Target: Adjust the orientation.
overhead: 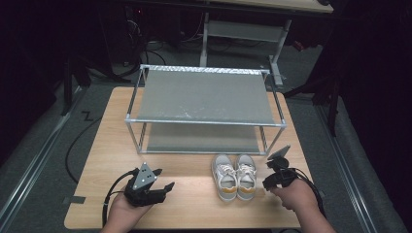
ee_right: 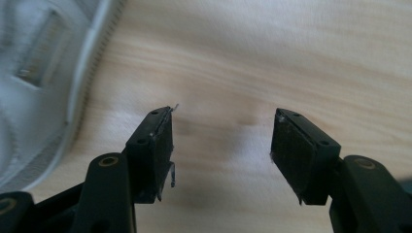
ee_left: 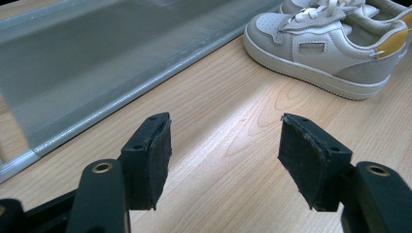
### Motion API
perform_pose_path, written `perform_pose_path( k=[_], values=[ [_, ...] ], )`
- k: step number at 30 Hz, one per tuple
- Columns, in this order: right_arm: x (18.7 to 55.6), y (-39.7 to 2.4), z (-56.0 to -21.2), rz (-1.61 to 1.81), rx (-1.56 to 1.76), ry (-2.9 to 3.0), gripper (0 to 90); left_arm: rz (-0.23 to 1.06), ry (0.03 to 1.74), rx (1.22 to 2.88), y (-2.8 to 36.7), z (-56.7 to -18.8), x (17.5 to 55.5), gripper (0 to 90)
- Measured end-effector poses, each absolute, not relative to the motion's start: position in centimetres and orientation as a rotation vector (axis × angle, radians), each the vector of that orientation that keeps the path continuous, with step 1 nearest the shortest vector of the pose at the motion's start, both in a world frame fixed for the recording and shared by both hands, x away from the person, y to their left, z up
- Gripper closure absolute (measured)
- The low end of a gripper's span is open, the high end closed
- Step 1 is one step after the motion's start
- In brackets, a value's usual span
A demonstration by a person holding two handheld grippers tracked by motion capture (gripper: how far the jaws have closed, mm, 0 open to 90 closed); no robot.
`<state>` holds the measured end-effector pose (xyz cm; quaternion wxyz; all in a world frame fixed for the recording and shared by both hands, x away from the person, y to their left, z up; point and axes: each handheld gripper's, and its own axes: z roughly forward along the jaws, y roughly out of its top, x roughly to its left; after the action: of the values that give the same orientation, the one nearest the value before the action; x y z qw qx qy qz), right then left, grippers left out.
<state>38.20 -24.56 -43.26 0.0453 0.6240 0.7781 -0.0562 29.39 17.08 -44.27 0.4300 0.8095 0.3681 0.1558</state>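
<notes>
High view: my left gripper (overhead: pixel 165 187) rests low on the table (overhead: pixel 189 208), well to the left of the pair of shoes (overhead: pixel 234 176); my right gripper (overhead: pixel 268 182) sits just beside the right shoe (overhead: pixel 246 175). The shoes stand side by side, toes toward the rack (overhead: pixel 204 97), just in front of its lower shelf (overhead: pixel 201 138).

Left gripper view: my jaws stand open over bare wood, nothing between them; the left shoe (ee_left: pixel 323 53) lies ahead and to the right, the rack's lower shelf (ee_left: pixel 97 68) to the left.

Right gripper view: jaws open, empty, over the table (ee_right: pixel 272 58); a white shoe sole (ee_right: pixel 73 97) at the left edge, blurred.

Step in hand (judged): the approach, before any grasp.

Next move (judged): each gripper must close on one shoe, then lift it toward a shelf.
</notes>
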Motion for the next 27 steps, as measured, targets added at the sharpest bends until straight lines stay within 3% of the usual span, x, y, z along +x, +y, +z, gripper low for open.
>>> perform_pose_path(
  k=[8,10,22,27],
  values=[
    [39.4,-24.2,-43.8,-0.495,2.041,2.475,39.5,0.4,0.923,2.015,17.2,-44.2,29.4,36.5],
    [39.6,-25.0,-44.1,-0.505,2.215,2.436,45.3,0.406,0.923,2.014,17.3,-44.2,29.4,36.5],
    [38.8,-25.0,-43.3,-0.37,2.106,2.39,35.8,0.417,0.922,2.03,17.0,-44.4,29.3,36.5],
    [38.1,-24.7,-41.9,-0.282,2.096,2.406,28.0,0.428,0.931,2.028,16.9,-44.4,29.4,36.1]
  ],
)
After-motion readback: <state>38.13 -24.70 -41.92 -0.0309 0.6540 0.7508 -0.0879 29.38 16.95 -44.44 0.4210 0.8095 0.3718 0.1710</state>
